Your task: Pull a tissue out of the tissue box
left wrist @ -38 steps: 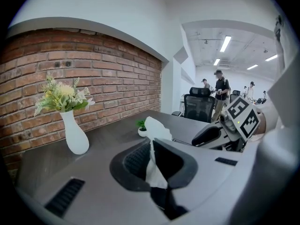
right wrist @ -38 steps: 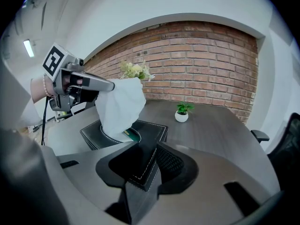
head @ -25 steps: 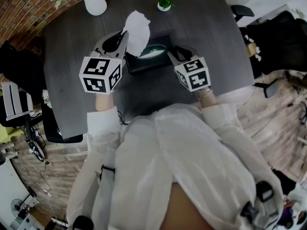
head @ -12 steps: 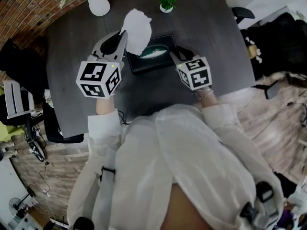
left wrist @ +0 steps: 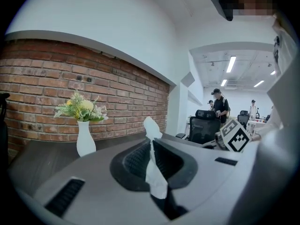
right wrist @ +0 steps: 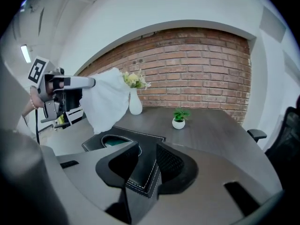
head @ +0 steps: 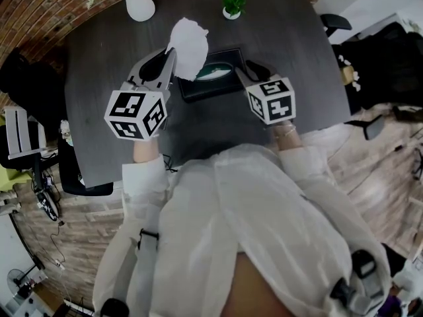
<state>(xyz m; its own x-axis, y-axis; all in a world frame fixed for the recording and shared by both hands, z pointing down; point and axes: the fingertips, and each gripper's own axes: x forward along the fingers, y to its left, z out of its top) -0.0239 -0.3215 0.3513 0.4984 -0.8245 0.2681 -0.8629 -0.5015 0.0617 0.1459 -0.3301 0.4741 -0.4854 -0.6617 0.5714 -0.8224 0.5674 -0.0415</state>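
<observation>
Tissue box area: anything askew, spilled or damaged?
Nothing stands out. The tissue hangs above the tissue box, pinched by the left gripper; the right gripper clamps the box corner. Vase and small plant stand upright.

Left tongs [head: 171, 53] clamped shut, right tongs [head: 241, 69] gripping
</observation>
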